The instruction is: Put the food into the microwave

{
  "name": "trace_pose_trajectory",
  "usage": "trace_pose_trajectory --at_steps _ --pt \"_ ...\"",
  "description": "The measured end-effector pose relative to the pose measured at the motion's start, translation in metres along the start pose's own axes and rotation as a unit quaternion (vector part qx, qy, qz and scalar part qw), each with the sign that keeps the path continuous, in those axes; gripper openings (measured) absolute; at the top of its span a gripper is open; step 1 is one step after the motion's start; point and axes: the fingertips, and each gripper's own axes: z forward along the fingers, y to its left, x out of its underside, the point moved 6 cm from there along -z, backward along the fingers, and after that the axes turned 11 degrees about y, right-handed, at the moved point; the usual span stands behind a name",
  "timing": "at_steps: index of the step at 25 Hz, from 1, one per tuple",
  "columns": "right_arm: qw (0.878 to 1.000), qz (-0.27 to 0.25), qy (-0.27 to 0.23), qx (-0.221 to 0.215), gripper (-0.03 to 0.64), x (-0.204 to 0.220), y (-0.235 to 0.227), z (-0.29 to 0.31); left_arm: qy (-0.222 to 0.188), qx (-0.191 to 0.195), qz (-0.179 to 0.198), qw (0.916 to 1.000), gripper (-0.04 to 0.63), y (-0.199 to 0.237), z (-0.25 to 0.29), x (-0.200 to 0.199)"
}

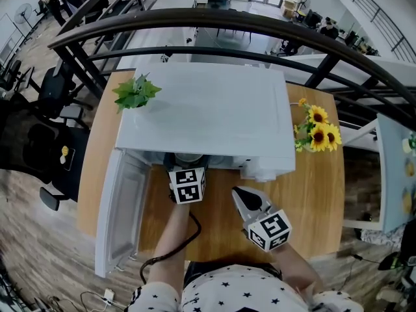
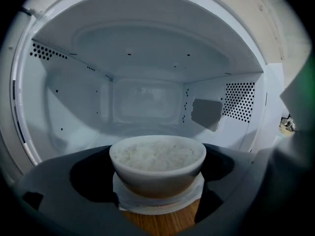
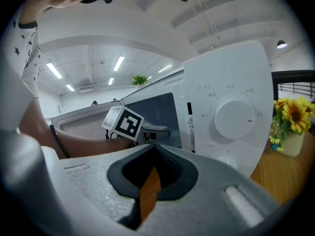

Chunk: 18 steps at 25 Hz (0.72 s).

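A white bowl of rice (image 2: 157, 157) rests on a white base, with my left gripper (image 2: 157, 181) shut on it between dark jaws. It hangs at the mouth of the white microwave (image 1: 208, 109), whose empty cavity (image 2: 147, 107) lies straight ahead. From the head view, the left gripper (image 1: 188, 166) reaches into the opening with the bowl's rim (image 1: 188, 157) just showing. The microwave door (image 1: 120, 207) hangs open to the left. My right gripper (image 1: 243, 199) hovers over the table before the control panel (image 3: 231, 117), shut on nothing (image 3: 150, 181).
A small green plant (image 1: 135, 93) stands on the microwave's top left corner. Sunflowers in a vase (image 1: 317, 130) sit on the wooden table (image 1: 312, 194) to the right. A black railing (image 1: 214, 21) curves behind. A black cable (image 1: 170, 249) trails from the left gripper.
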Motion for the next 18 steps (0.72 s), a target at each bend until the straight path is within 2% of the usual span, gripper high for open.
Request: trace_pose_trajectory --at_steps 9,13,18 --pt "1.0 0.002 0.001 0.0 0.005 0.0 -0.003 0.0 0.005 -0.01 -0.004 0.9999 0.489 0.006 0.009 0.0" --pt "1.0 0.001 -0.003 -0.002 0.005 -0.001 -0.003 -0.001 0.011 -0.04 0.029 0.9987 0.489 0.007 0.013 0.002" --pt "1.0 0.006 -0.008 -0.001 0.005 -0.001 -0.003 -0.002 0.014 -0.038 0.03 0.9987 0.489 0.008 0.014 0.001"
